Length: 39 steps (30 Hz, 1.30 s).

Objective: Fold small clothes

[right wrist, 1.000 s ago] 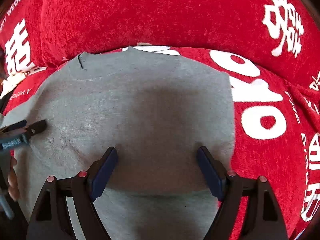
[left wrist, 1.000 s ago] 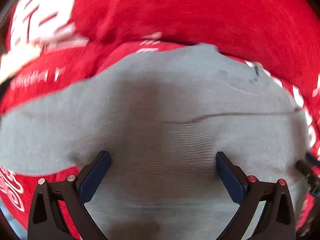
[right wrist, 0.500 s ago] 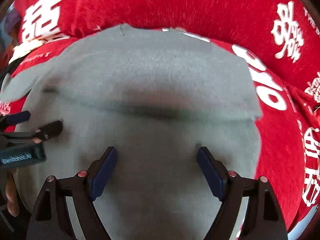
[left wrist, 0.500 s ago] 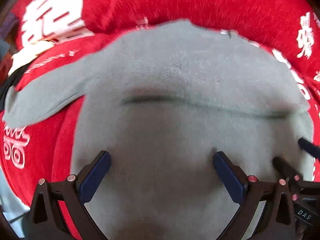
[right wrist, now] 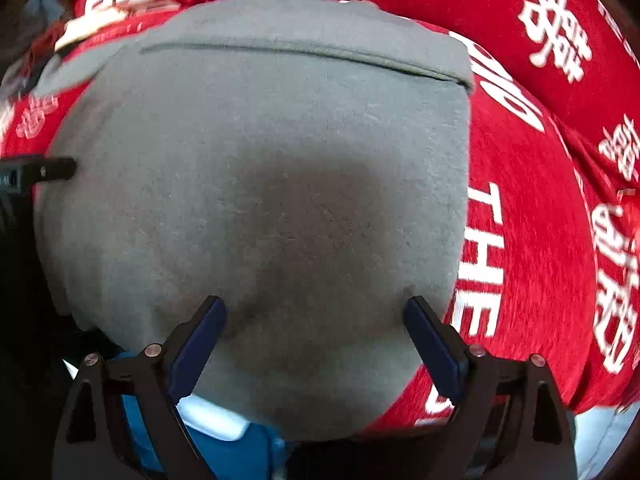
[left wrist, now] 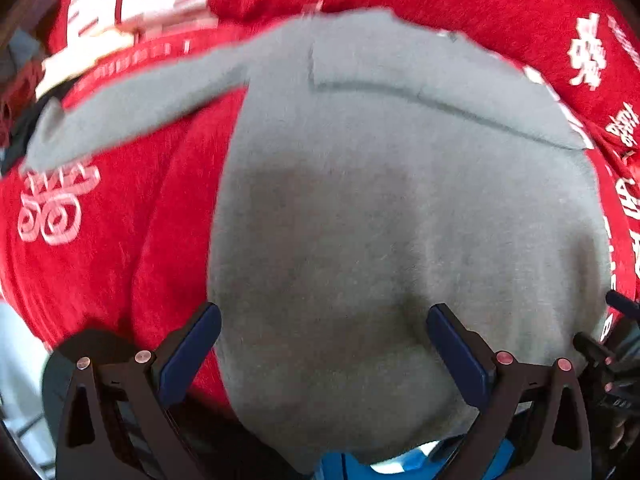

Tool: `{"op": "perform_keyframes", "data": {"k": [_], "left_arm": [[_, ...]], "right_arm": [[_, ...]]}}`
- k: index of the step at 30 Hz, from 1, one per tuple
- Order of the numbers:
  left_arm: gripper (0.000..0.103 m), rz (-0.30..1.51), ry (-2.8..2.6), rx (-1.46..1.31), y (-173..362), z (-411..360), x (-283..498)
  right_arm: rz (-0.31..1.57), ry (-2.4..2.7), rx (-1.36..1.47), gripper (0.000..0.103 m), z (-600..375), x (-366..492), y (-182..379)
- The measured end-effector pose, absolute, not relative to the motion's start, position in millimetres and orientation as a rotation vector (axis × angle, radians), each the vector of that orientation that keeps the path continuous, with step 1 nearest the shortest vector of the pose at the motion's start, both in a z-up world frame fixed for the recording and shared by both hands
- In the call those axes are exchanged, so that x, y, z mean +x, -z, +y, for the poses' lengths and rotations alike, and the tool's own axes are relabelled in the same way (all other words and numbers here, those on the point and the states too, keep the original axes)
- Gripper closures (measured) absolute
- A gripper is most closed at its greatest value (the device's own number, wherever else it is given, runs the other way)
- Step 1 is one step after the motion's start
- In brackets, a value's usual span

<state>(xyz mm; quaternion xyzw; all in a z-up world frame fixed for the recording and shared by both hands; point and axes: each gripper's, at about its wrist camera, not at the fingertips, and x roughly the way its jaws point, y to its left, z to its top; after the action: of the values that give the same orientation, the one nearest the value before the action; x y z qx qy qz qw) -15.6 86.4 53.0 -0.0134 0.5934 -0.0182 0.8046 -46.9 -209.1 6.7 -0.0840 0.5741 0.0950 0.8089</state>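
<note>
Left wrist view, far left: one sleeve [left wrist: 132,100] of the grey garment [left wrist: 392,216] now trails out over the red cloth [left wrist: 120,240]; a second ago it was a blurred mass across the frame, half a second ago shorter and lower. My left gripper [left wrist: 322,344] stands wide open, fingers well apart, nothing between them; its left pad [left wrist: 188,354] sits over the garment's left edge where grey meets red, its right pad [left wrist: 456,354] over grey. The folded-over edge [left wrist: 440,100] has moved toward the top of the view since half a second ago.

At the far right of that view, the dark tips of my right gripper [left wrist: 600,332] show at the garment's right side.

Right wrist view: my right gripper [right wrist: 316,342] is likewise wide open and holds nothing, both pads over grey. The fold line runs across the top; earlier it crossed mid-frame. White lettering [right wrist: 480,248] on the red cloth lies just beside the garment's right edge. A blue object [right wrist: 224,440] peeks out below the garment's near edge.
</note>
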Motion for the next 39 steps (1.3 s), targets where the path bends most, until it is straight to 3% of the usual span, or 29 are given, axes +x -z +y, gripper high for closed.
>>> {"op": "perform_keyframes", "data": {"k": [4,7,13,15,22,25,29,35,39], "left_arm": [[0.0,1.298,0.059,0.07,-43,73,-9],[0.0,1.352,0.058,0.085,-30,86,-13],[0.0,1.451,-0.077,-0.019,-24,148,-26],[0.0,1.42,-0.082,-0.001,-31,150,-29],[0.0,1.371,-0.067,0.3,-22,105,-34],[0.0,1.38,-0.088,0.291,-23,116,-39],[0.0,1.447,-0.138,0.271,-19,135,-43],[0.0,1.406,-0.135,0.257,-44,137,-39],[0.0,1.342,-0.044,0.056,-68,122,-9]], "right_arm": [[1.209,-0.221,-0.206,0.01,-186,-37,-7],[1.235,-0.16,-0.389,0.01,-183,-38,11],[1.33,-0.097,-0.139,0.008,-244,-42,13],[1.325,-0.024,-0.181,0.008,-245,-40,10],[1.224,-0.163,-0.32,0.008,-193,-35,-6],[1.257,-0.171,-0.42,0.008,-180,-41,13],[1.327,-0.131,-0.317,0.005,-213,-49,24],[1.319,-0.081,-0.343,0.004,-218,-50,6],[1.288,-0.145,-0.195,0.004,-209,-21,-14]]}}
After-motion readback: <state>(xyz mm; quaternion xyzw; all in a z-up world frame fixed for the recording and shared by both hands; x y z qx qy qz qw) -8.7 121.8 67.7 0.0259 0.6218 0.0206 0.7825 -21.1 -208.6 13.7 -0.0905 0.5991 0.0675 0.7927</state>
